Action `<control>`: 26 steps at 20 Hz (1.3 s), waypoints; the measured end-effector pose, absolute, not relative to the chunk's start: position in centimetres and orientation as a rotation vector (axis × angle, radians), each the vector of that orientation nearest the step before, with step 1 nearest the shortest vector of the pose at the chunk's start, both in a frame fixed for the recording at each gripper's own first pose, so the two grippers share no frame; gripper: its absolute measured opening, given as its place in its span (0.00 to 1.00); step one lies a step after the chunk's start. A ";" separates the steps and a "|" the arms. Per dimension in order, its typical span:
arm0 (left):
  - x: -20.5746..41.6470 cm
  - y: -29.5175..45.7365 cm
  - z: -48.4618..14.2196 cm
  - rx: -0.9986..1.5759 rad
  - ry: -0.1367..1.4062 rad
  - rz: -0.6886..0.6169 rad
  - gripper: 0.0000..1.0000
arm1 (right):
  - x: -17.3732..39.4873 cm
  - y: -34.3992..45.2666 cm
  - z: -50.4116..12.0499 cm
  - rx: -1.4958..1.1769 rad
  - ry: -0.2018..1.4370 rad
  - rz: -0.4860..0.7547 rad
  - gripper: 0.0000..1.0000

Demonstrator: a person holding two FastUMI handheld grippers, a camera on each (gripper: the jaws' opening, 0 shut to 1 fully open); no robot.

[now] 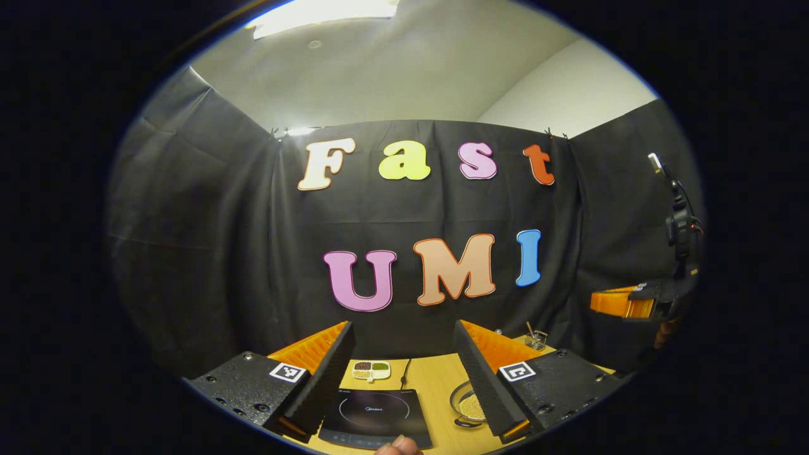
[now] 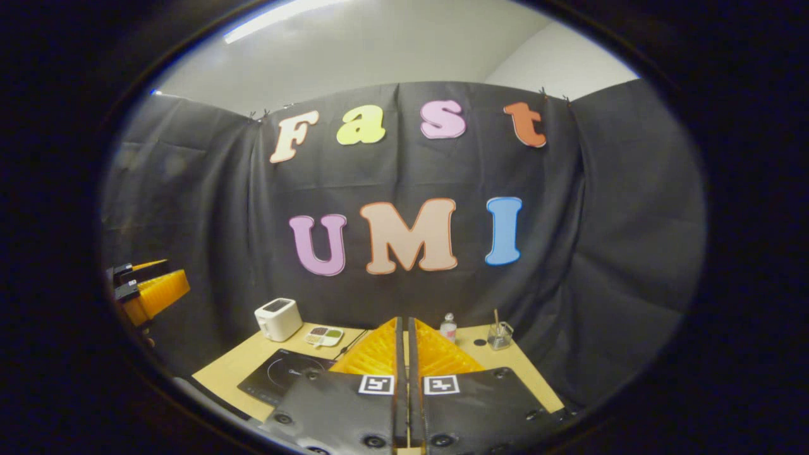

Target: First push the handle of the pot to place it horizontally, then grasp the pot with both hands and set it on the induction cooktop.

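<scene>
In the left gripper view my left gripper (image 1: 403, 324) is open wide and held above the wooden table (image 1: 436, 379), with nothing between its fingers. Below it lies the black induction cooktop (image 1: 376, 414). To the cooktop's right is the round metal-rimmed pot (image 1: 466, 404), partly hidden behind one of my fingers; its handle is not visible. My right gripper (image 2: 404, 320) is shut with nothing in it and is held high over the table (image 2: 234, 360). From there the cooktop (image 2: 278, 376) lies to the lower left, and the pot is hidden.
A white toaster (image 2: 278, 318) and a small divided dish (image 2: 324, 336) stand at the back left. A small bottle (image 2: 448, 327) and a glass with a stick (image 2: 499, 335) stand at the back right. A fingertip (image 1: 398, 446) shows at the near edge. Black cloth encloses the booth.
</scene>
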State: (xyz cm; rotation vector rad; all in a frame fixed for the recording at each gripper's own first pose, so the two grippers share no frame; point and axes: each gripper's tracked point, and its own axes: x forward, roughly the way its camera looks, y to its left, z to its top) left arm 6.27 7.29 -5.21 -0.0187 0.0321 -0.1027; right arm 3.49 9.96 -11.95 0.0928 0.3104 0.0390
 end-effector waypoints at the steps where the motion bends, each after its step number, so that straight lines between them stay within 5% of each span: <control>1: 7.1 7.5 -5.5 -0.019 0.040 -0.090 0.95 | 3.9 10.0 -12.8 0.099 0.322 0.048 0.02; 13: 13.8 7.0 -9.3 -0.064 0.101 -0.075 0.95 | 7.5 10.7 -22.0 0.167 0.466 0.106 0.02; 26: 20.4 9.0 -16.5 -0.068 0.140 -0.349 0.93 | 5.6 13.6 -34.3 0.162 0.681 -0.199 0.02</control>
